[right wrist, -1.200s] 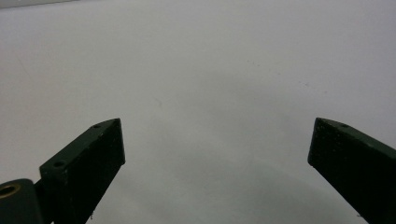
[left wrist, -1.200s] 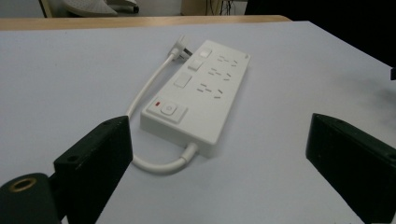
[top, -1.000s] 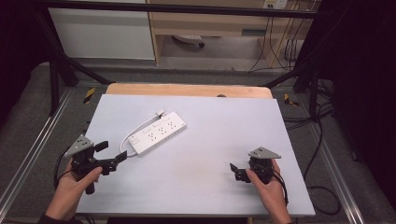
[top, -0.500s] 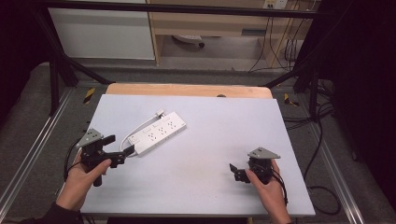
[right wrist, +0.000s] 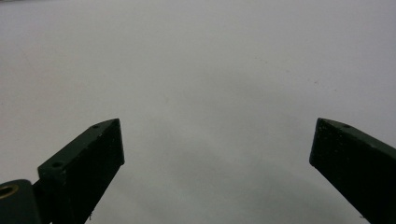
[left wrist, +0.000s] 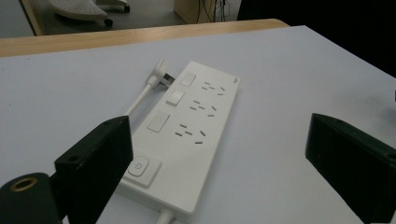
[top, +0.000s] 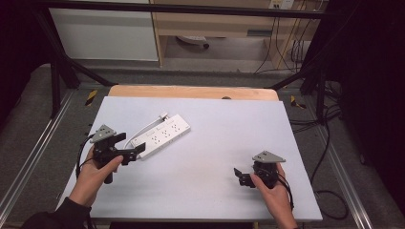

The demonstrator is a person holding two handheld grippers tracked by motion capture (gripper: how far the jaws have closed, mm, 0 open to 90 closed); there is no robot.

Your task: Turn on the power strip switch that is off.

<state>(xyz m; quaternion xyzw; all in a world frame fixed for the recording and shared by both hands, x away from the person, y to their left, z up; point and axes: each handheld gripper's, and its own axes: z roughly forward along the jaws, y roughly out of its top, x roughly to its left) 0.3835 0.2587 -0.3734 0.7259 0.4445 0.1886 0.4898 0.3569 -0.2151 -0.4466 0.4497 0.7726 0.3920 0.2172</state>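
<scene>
- Worktop point(top: 200, 191): pale grey sheet over a wooden board whose far edge shows bare. Broad and flat, it leaves both hands free room to come in from the near side.
- Power strip point(top: 162, 136): white, lying flat on the left half of the worktop, set at a slant with its socket face up. The power button point(left wrist: 138, 166) sits at the near end and three switches run up one side, so the controls face the left hand.
- Cord and plug point(left wrist: 159, 74): white cord runs along the strip's side, the plug resting on the worktop just beside the far end; not plugged into anything visible.
- Left tongs point(top: 136, 151): held low in the left hand point(top: 98, 174), jaws spread wide and holding nothing. The tips sit at the strip's near end, and in the left gripper view the jaws stand either side of it, the left one over the button corner; this reads as lining up for a grip across the body.
- Right tongs point(top: 240, 175): in the right hand point(top: 272, 191), jaws wide apart and empty, over bare worktop, well apart from the strip; probably parked while the left works.
</scene>
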